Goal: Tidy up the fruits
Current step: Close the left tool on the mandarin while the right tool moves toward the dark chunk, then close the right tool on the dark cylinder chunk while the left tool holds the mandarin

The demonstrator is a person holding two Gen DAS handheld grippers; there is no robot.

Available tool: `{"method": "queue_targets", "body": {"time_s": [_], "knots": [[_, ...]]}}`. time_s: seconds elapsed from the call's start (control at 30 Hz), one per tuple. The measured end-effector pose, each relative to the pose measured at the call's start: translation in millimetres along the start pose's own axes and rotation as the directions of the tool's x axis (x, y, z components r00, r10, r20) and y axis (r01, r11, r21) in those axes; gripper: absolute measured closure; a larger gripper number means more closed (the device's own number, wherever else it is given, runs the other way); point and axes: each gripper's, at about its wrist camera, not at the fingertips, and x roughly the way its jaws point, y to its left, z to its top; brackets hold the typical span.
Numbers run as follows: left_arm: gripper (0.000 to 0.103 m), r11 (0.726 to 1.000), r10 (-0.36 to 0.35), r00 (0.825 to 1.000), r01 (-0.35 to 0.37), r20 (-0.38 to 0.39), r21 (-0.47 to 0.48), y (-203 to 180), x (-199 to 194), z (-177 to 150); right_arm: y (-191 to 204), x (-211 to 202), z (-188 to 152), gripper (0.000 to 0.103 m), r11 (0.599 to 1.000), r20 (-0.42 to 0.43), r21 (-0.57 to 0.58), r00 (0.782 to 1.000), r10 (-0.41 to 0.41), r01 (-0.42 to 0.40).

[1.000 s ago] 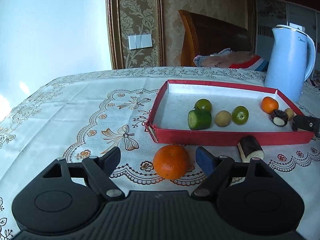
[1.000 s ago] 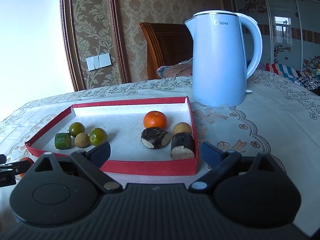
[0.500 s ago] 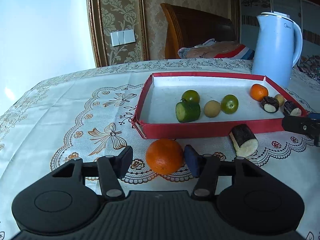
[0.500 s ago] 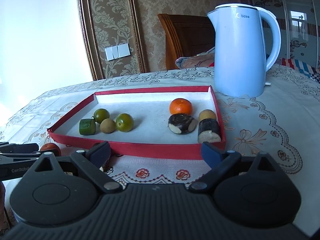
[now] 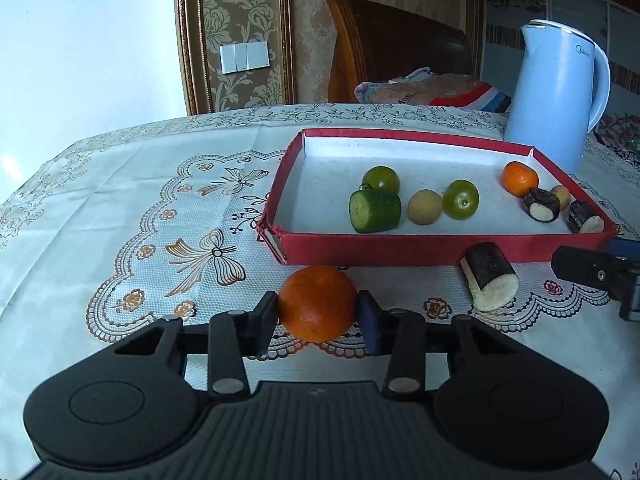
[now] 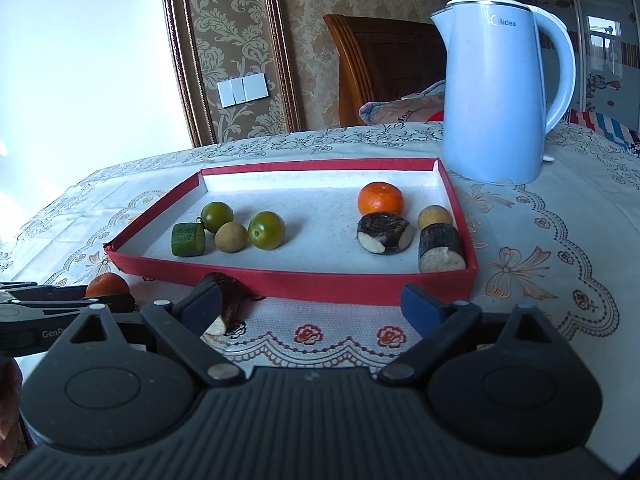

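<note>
Clamping: left gripper jaws, just closing, now pinch the orange on the tablecloth before the red tray. Right gripper gapes empty. Risk: round fruit squirting free during lift.

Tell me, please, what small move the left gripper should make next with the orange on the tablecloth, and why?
Probably lift it. The left gripper has just been closing its jaws, and both pads now press the sides of the orange, which sits on the tablecloth just outside the red tray. A short lift should clear the tray's near wall before the orange is carried in beside the other fruit.
</note>
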Motion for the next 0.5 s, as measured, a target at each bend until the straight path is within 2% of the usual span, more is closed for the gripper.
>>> {"method": "queue_targets", "body": {"time_s": [0.3, 0.5], "knots": [[0.062, 0.998, 0.013, 1.0, -0.013, 0.003, -0.059, 11, -3, 1, 21, 7, 1, 0.011, 1.0, -0.039, -0.002, 0.999, -0.023, 0.023], [0.062, 0.997, 0.044, 0.999, -0.042, 0.027, -0.062, 12, -7, 2, 34, 12, 2, 0.011, 1.0, -0.046, -0.018, 0.999, -0.022, 0.021]]}}
